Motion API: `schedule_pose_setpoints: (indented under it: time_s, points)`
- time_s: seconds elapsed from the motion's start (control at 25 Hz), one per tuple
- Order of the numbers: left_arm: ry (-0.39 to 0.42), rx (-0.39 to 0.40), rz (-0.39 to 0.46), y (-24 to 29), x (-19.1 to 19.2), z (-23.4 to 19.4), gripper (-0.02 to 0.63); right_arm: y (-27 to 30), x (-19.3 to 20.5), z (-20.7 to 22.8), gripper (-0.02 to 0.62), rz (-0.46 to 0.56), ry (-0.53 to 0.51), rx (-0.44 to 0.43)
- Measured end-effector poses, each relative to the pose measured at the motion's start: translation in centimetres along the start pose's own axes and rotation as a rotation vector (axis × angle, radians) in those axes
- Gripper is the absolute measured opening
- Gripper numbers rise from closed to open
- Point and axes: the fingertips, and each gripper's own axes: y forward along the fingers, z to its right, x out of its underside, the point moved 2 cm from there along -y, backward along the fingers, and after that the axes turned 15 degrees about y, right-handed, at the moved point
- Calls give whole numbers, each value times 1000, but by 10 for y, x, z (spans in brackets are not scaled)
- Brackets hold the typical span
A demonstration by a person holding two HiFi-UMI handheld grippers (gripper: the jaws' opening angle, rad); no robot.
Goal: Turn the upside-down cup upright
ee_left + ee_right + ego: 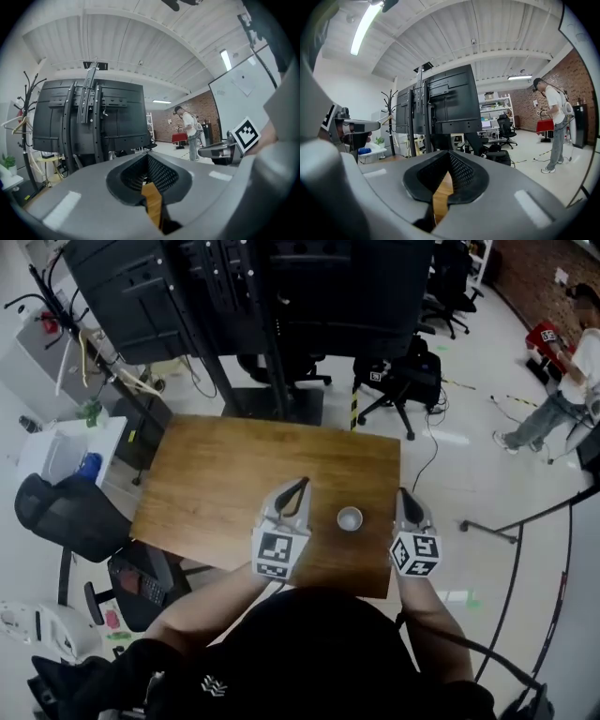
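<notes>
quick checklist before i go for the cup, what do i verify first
1. Cup in sight on the table, between both tools: ok.
2. Which way up the cup stands: cannot tell, it is too small from above.
3. Left tool empty, nothing between its jaws: ok.
4. Right tool empty, nothing between its jaws: ok.
5. Jaws apart and ready to take the cup: not ok, both tools are shut.
6. Neither tool touching the cup: ok.

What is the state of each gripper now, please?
Left gripper: jaws closed, holding nothing.
Right gripper: jaws closed, holding nothing.
</notes>
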Motion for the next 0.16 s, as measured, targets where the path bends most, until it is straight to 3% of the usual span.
schedule_pose_setpoints:
  time_s: [0.16]
  points:
    - [-4,6,58,2,-4,-5,0,1,-5,4,2,31,-17,26]
